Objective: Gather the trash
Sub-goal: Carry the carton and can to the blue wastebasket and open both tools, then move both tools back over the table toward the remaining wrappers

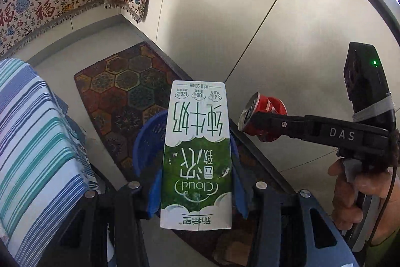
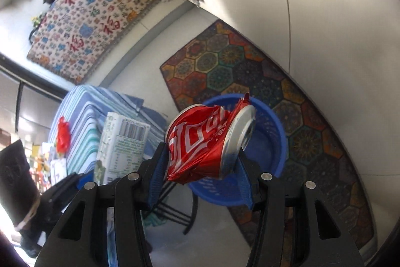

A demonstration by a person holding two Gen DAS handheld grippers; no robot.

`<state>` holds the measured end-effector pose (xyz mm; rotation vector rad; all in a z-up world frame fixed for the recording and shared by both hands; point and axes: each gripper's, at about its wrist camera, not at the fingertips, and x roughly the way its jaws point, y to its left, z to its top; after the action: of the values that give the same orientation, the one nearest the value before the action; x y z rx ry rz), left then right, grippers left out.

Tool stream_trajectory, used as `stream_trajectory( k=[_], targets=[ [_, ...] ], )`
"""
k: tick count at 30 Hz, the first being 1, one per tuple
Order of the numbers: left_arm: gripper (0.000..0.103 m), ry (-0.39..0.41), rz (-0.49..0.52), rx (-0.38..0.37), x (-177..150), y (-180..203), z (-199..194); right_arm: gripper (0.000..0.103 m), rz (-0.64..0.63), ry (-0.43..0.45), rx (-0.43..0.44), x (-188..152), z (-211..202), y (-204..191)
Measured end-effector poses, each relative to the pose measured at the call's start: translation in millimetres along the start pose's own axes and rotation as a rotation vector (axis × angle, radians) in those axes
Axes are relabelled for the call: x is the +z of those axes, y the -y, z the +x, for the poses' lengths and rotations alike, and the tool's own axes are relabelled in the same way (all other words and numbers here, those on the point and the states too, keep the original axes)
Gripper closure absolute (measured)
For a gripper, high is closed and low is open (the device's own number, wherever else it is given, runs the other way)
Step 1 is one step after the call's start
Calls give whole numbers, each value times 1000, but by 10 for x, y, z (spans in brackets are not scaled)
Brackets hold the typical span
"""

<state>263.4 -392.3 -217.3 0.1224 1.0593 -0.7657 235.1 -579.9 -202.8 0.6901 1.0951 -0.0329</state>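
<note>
Green-and-white milk carton (image 1: 197,154), red crushed can (image 2: 205,142), blue basket (image 2: 270,142), hexagon-patterned rug (image 2: 250,71)

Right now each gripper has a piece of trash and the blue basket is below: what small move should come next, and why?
Probably lower the left gripper a little further over the blue basket before opening. It is shut on the milk carton, which hangs above the basket's mouth. The right gripper, shut on the crushed red can, appears to be above the basket too and could follow.
</note>
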Motion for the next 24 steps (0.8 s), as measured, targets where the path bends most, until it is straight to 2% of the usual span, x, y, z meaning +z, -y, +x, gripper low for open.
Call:
stream_trajectory(
  k=[3,4,6,11,14,18,21,24],
  targets=[
    [54,-4,6,-4,27,10,217,48,22,-8,17,80,108,107],
    [49,-7,6,-6,32,15,277,48,27,-13,23,110,152,134],
    [38,-18,-7,3,81,-26,417,28,36,-8,39,147,211,190],
    [37,5,-34,22,145,-97,447,26,53,37,27,159,166,238],
    [37,72,-7,18,83,-63,174,26,7,97,-13,147,30,158],
    [37,158,30,9,-145,-82,-440,20,-106,181,-70,26,-176,-135],
    [37,207,27,22,-442,-270,-972,17,-227,230,-107,-184,-284,-542],
    [37,236,-11,83,-904,-617,-1490,15,-395,259,-125,-558,-331,-1133]
  ],
)
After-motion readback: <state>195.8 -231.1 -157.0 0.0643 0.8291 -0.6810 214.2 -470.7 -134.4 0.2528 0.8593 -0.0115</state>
